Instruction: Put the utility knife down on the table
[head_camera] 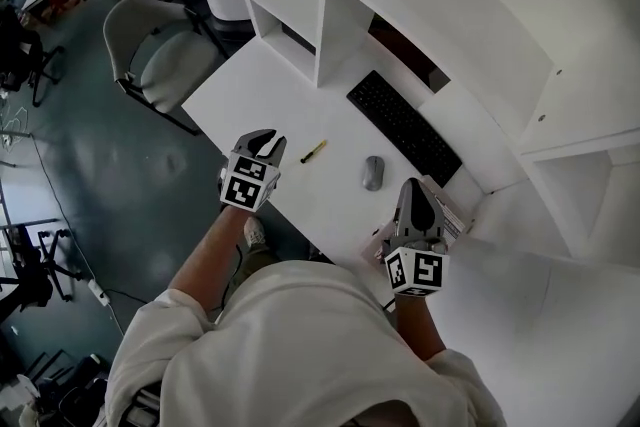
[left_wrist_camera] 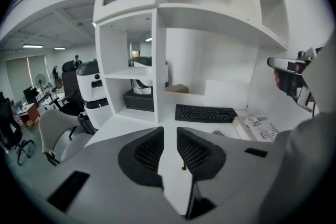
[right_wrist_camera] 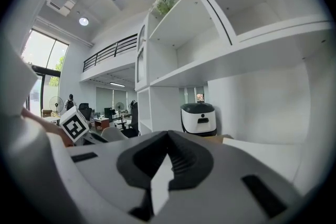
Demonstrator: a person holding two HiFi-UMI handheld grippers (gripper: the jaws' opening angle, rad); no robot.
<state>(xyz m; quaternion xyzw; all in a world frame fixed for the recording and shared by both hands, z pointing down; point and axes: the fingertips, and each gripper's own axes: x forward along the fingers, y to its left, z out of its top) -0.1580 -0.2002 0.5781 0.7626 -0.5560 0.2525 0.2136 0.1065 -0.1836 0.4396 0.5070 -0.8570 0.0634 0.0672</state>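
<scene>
The utility knife point(head_camera: 313, 151), slim, yellow and black, lies flat on the white table point(head_camera: 300, 95), with nothing touching it. My left gripper point(head_camera: 266, 144) hovers just left of it, above the table's near edge. Its jaws are open and empty. In the left gripper view the knife point(left_wrist_camera: 183, 166) shows as a small yellow sliver on the table beyond the left gripper point(left_wrist_camera: 169, 131). My right gripper point(head_camera: 412, 190) is held near the table's right front, close to the mouse. In the right gripper view the right gripper point(right_wrist_camera: 168, 135) has its tips together and holds nothing.
A black keyboard point(head_camera: 403, 127) and a grey mouse point(head_camera: 372, 172) lie right of the knife. A printed box point(head_camera: 450, 215) sits by the right gripper. White shelving point(head_camera: 320, 5) stands behind the table, with a grey chair point(head_camera: 160, 55) at the left.
</scene>
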